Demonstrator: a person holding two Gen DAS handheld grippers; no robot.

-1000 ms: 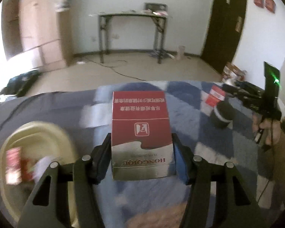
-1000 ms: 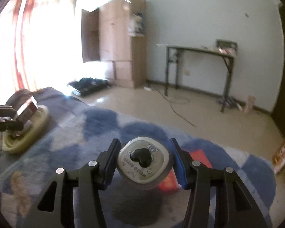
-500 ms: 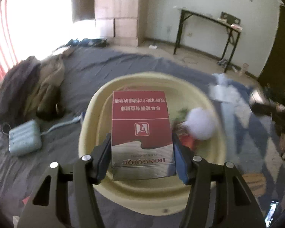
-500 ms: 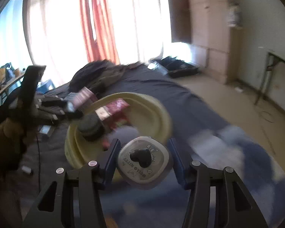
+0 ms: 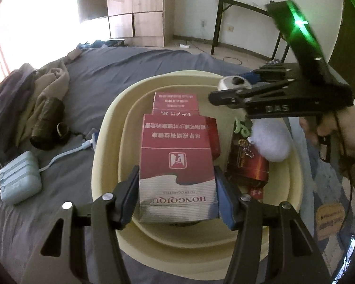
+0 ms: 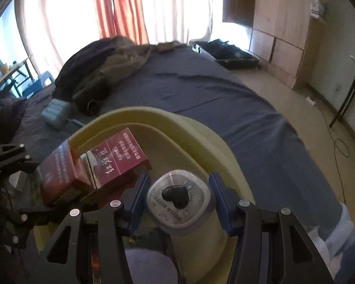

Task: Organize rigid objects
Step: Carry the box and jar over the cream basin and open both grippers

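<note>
My left gripper (image 5: 177,194) is shut on a red and silver Hongqiqu cigarette box (image 5: 177,165), held over the cream basin (image 5: 106,146) on the bed. My right gripper (image 6: 178,201) is shut on a silver Hello Kitty tin (image 6: 178,198) with a black heart, held over the same basin (image 6: 201,130). In the left wrist view the right gripper (image 5: 234,90) and its tin (image 5: 232,82) hang over the basin's far right side. Another red box (image 5: 175,104) lies in the basin, also seen in the right wrist view (image 6: 120,158).
The basin also holds a white fluffy ball (image 5: 269,142) and a dark red pack (image 5: 246,163). A pale blue power bank (image 5: 19,177) with a cable and a pile of clothes (image 5: 23,99) lie left of the basin on the grey sheet.
Both grippers swung from the blue patterned rug to over the basin, carrying their objects. The right gripper now hangs beside the left one above the basin.
</note>
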